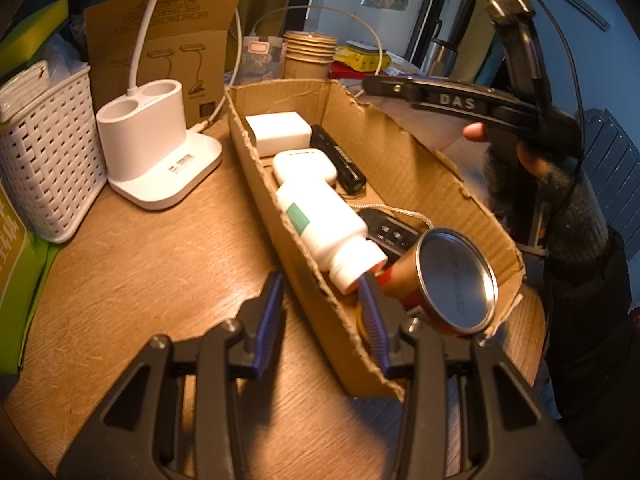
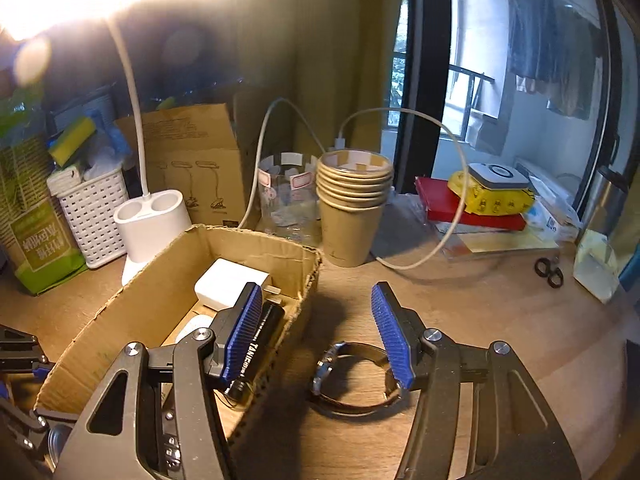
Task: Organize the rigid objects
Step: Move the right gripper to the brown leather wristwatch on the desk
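An open cardboard box point(image 1: 404, 160) lies on the wooden table. It holds a white charger cube point(image 1: 278, 132), a white earbud case point(image 1: 304, 164), a black flashlight point(image 1: 340, 156), a white pill bottle point(image 1: 324, 228), a black key remote point(image 1: 392, 232) and a metal-lidded can point(image 1: 452, 280). My left gripper point(image 1: 322, 320) straddles the box's near wall, one finger outside and one inside, with a clear gap between the pads. My right gripper point(image 2: 318, 334) stands open above a wristwatch point(image 2: 352, 380) that lies on the table beside the box point(image 2: 132, 312). Nothing is pinched in it.
A white lamp base point(image 1: 156, 152) and a white lattice basket point(image 1: 44, 160) stand left of the box. Behind it are stacked paper cups point(image 2: 352, 204), a clear tub point(image 2: 284, 196), a looping cable point(image 2: 448, 240), a red book point(image 2: 468, 208) and scissors point(image 2: 550, 272).
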`<state>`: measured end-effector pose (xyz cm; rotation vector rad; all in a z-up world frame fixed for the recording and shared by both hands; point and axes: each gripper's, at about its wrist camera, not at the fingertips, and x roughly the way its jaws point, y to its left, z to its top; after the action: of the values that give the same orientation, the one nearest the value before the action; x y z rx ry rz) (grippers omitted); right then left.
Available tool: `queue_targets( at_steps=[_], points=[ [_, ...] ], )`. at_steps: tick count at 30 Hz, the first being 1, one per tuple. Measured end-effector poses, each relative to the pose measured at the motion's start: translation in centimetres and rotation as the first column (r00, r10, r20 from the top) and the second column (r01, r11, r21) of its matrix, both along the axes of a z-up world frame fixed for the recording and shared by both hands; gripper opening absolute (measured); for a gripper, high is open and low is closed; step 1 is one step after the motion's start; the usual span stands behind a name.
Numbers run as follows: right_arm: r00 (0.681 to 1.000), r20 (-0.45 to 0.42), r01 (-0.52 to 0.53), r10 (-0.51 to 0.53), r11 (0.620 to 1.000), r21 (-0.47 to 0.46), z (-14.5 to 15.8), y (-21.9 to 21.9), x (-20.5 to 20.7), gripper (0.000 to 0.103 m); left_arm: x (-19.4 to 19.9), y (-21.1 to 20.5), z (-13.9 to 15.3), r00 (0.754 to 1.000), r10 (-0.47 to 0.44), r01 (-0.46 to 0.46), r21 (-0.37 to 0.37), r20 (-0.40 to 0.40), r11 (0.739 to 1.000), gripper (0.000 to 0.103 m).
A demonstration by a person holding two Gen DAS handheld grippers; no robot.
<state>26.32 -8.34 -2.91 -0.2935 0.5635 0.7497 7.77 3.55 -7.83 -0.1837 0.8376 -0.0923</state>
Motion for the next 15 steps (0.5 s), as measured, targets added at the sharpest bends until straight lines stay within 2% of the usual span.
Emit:
queue_targets(
  at_steps=[15],
  points=[
    [0.988,-0.091,0.123,-0.121,0.992,0.017,-2.1,-4.3,2.7,0.06,0.0,0.0,0.0,1.0,0.0,0.0,-0.001,0.0,1.0,0.041]
  ],
)
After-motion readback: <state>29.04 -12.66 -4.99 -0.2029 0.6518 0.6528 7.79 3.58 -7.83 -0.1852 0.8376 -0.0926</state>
